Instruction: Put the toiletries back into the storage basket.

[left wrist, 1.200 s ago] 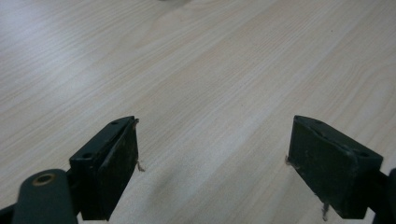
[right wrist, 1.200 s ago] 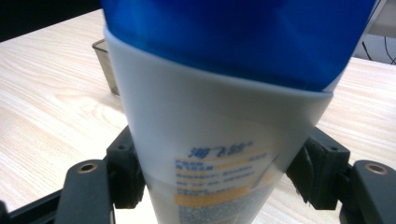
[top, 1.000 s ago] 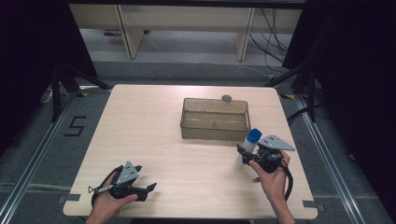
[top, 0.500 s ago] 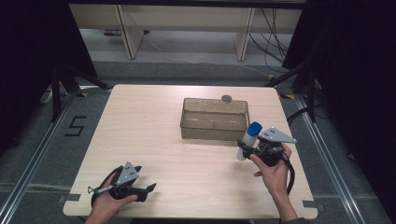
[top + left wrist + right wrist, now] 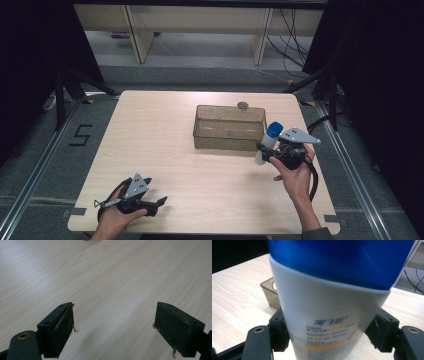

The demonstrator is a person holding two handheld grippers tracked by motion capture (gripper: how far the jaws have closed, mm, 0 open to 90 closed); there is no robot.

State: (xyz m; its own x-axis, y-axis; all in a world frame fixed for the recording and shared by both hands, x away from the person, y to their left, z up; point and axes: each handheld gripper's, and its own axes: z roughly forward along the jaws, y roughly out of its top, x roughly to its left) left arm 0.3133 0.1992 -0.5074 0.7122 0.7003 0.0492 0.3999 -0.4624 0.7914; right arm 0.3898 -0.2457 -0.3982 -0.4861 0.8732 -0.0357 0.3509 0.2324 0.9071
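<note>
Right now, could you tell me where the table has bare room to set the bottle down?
The whole left half is bare, from the clear bin out to the table's left edge, and so is the middle strip between the left tool and the right tool. It is crowded at the bin's right end, where the bottle hangs.

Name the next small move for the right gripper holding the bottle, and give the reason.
Probably carry it left over the clear brown plastic bin and lower it: the right gripper is shut on the white blue-capped bottle, raised beside the bin's right end.
</note>
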